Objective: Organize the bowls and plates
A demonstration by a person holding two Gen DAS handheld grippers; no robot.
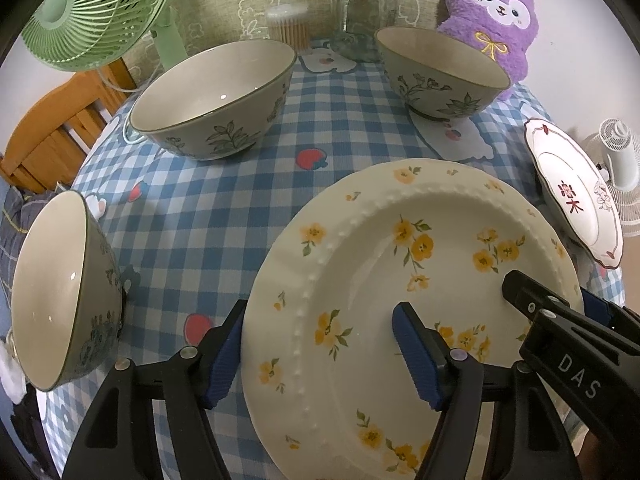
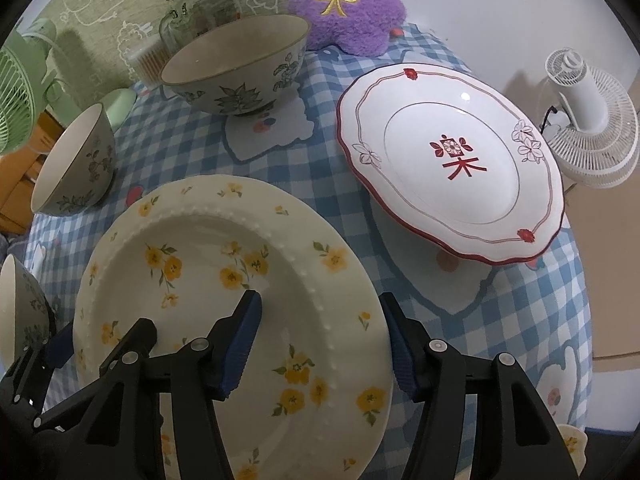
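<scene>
Round table under a blue checked cloth (image 1: 224, 216). The yellow-flower plate (image 1: 360, 280) sits at the near edge, between both grippers. Left gripper (image 1: 320, 354) straddles the plate's left rim: one finger outside on the cloth, the other over the plate's inside. Gap visible on both sides, so the pads aren't pressing; jaws released, nothing grasped. Right gripper (image 2: 320, 344) straddles the right rim of the same plate (image 2: 224, 280) the same way, one finger above the well, one off the edge over the cloth; also released, no clamp on the rim that I can see. Both point steeply down.

Red-trimmed plate (image 2: 452, 160) lies to the right, apart from the flower plate, near the table's right edge. Three leaf-pattern bowls: far-left bowl (image 1: 212, 96), far-right bowl (image 1: 440, 72) standing on a white coaster (image 1: 460, 136), and near-left bowl (image 1: 60, 292) by the left edge, just beside the left gripper. None touch each other.

Behind: glass jar (image 1: 364, 12), purple plush toy (image 1: 492, 16), green fan (image 1: 100, 8), white fan (image 2: 588, 116) off the table to the right.
</scene>
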